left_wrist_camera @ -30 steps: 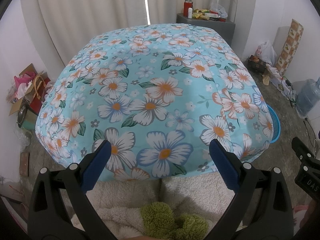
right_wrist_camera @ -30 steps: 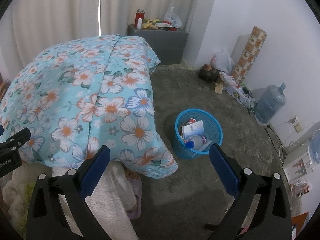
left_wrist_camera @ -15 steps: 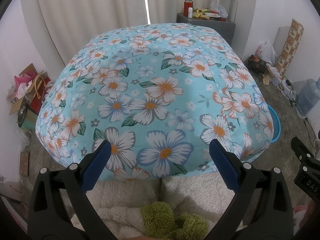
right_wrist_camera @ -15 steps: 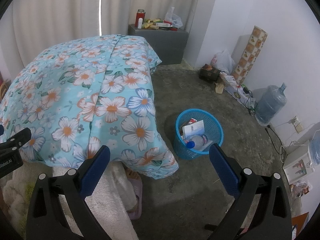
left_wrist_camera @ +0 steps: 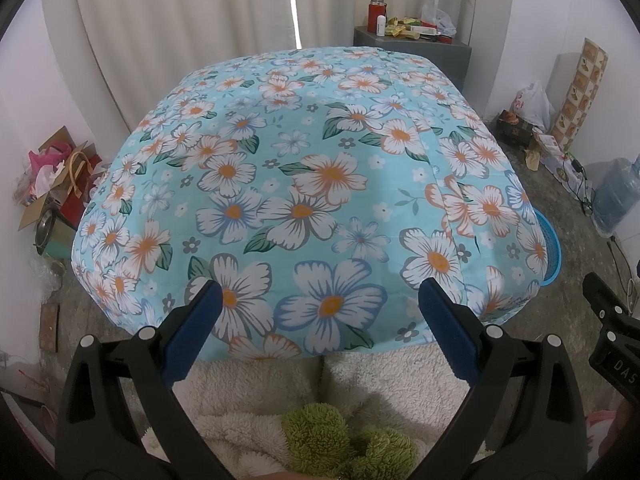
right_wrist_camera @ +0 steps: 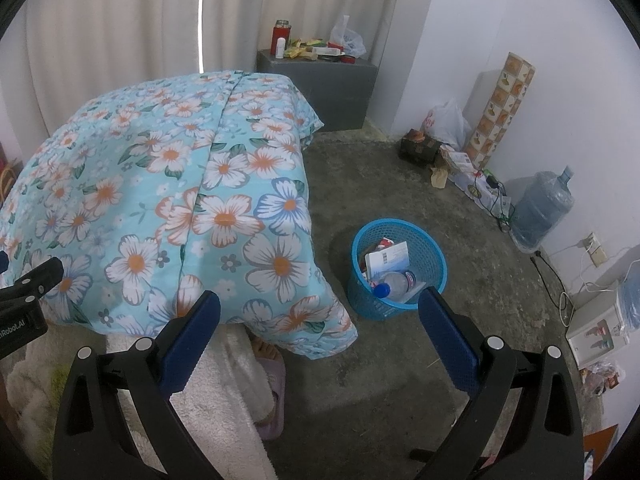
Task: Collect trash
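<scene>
Almost no shift since earlier: left gripper [left_wrist_camera: 320,320] over floral quilt [left_wrist_camera: 312,184], right gripper [right_wrist_camera: 320,320] near blue basket [right_wrist_camera: 362,296], fingers spread, empty.

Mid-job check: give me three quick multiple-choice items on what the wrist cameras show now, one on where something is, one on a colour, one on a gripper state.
1. Where does the trash basket stand?
A. On the grey cabinet
B. On the floor beside the floral blanket's hanging corner
C. On the bed

2. What colour is the basket?
A. Blue
B. Red
C. White

3. How are the right gripper and left gripper?
A. Both shut on trash
B. Right shut on a bottle
C. Both open and empty

Answers:
1 B, it sits on the concrete floor next to the floral blanket.
2 A, its mesh wall is blue.
3 C, each pair of jaws is spread wide with nothing between.
</scene>
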A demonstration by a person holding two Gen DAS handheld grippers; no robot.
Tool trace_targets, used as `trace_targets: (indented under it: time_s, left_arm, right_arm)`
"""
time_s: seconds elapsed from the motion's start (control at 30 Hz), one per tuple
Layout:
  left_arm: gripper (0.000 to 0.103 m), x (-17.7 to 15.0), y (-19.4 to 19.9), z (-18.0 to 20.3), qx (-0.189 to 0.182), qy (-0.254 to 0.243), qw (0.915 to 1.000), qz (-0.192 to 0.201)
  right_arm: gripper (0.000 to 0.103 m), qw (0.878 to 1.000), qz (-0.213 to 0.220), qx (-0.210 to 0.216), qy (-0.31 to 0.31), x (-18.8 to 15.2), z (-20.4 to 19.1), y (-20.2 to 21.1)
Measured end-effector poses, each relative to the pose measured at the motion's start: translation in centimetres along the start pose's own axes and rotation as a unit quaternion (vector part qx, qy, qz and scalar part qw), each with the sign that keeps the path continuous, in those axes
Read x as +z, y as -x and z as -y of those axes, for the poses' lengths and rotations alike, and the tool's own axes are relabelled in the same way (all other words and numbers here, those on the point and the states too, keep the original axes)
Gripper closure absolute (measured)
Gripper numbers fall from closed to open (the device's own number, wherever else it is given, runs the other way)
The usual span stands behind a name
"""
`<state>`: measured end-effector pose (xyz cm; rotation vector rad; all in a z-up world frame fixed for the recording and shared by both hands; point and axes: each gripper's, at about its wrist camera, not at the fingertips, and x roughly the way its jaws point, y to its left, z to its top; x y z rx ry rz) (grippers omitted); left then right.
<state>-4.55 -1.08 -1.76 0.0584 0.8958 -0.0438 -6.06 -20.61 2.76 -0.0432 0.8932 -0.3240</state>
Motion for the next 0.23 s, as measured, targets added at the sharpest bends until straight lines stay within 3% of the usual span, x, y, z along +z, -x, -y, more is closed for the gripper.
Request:
trace_targets:
  time_s: [0.23]
  left_arm:
    - [0.009,-0.49,0.12,-0.41,-0.001,0.003,1.0,-0.003]
  right_arm:
    - [0.007,1.0,0.0,0.0,0.0,0.11,-0.3,0.02]
